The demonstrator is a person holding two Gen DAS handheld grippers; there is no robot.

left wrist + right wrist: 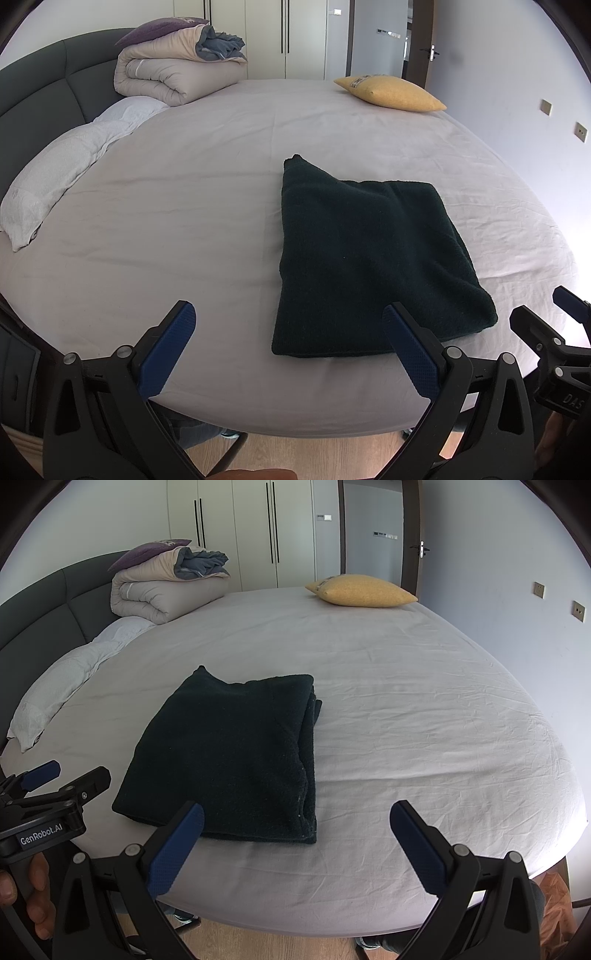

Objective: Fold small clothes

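A dark green garment (373, 262) lies folded into a rough rectangle on the bed's pale sheet (184, 221), near the front edge. It also shows in the right wrist view (236, 753), with stacked layers along its right side. My left gripper (290, 314) is open and empty, held above the front edge, its right finger just in front of the garment's near edge. My right gripper (297, 812) is open and empty, held to the garment's right near the front edge. Each gripper shows in the other's view: the right one (546, 314), the left one (70, 775).
A folded duvet with a purple pillow on top (177, 70) and a white pillow (66, 166) lie at the back left by the dark headboard (37, 85). A yellow cushion (391, 92) sits at the far right. A wall (517, 92) runs along the right side. Wooden floor (314, 454) lies below the bed edge.
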